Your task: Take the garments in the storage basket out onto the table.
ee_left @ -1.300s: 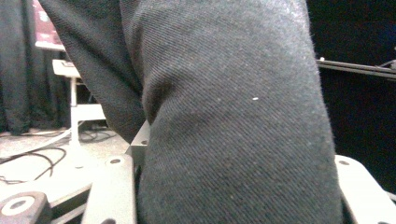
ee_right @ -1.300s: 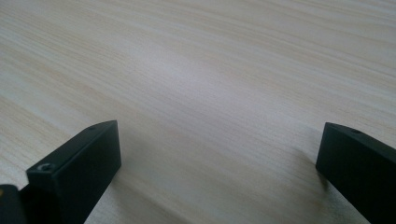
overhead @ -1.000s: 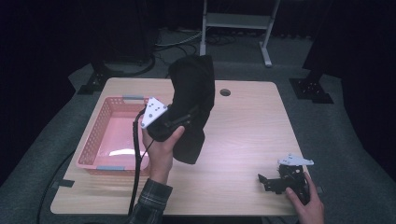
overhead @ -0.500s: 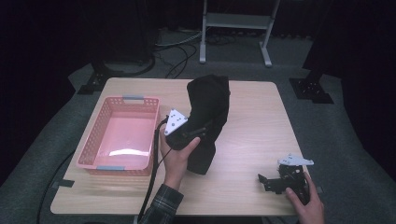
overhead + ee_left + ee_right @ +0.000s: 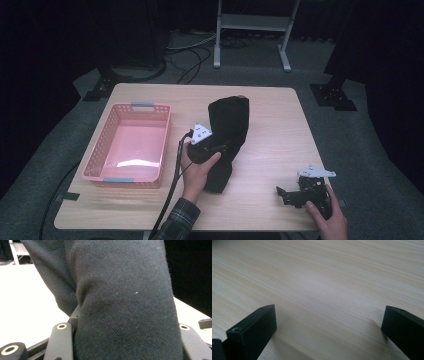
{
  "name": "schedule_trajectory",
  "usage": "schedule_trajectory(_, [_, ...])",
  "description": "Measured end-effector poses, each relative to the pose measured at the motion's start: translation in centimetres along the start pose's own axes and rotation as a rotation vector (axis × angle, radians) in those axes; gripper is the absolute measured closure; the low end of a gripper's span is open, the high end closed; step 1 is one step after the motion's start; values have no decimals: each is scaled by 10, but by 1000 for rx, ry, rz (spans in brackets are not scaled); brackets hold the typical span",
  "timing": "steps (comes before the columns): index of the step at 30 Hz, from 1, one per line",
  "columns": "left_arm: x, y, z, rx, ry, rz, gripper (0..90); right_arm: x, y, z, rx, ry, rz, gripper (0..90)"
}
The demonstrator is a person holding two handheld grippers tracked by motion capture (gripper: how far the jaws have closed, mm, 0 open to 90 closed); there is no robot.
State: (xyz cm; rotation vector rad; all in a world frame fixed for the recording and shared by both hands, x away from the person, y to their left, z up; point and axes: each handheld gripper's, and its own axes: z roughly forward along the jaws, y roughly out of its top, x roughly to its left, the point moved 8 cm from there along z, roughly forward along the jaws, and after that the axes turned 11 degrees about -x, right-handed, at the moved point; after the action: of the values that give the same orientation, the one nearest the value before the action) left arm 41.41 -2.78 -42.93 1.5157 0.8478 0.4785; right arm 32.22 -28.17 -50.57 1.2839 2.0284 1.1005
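A pink basket (image 5: pixel 131 145) sits at centre left of the high view on the counter (image 5: pixel 270 125). At centre, the left gripper (image 5: pixel 220 149) pinches a black cloth (image 5: pixel 227 130) whose lower end touches the counter. Lower right, the right gripper (image 5: pixel 287 195) rests, fingers spread, holding nothing.

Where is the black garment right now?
In the high view the black garment is near the table's middle, just right of the pink basket, clamped in the left gripper, its lower end on the tabletop.
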Motion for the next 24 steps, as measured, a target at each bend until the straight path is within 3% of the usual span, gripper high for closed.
schedule_trajectory(10, [4, -23, 15, 142, 41, -11, 441, 0, 0, 0, 1, 0, -1, 0])
schedule_trajectory(24, [8, -38, 29, 319, 98, -53, 440, 0, 0, 0, 1, -1, -1, 0])
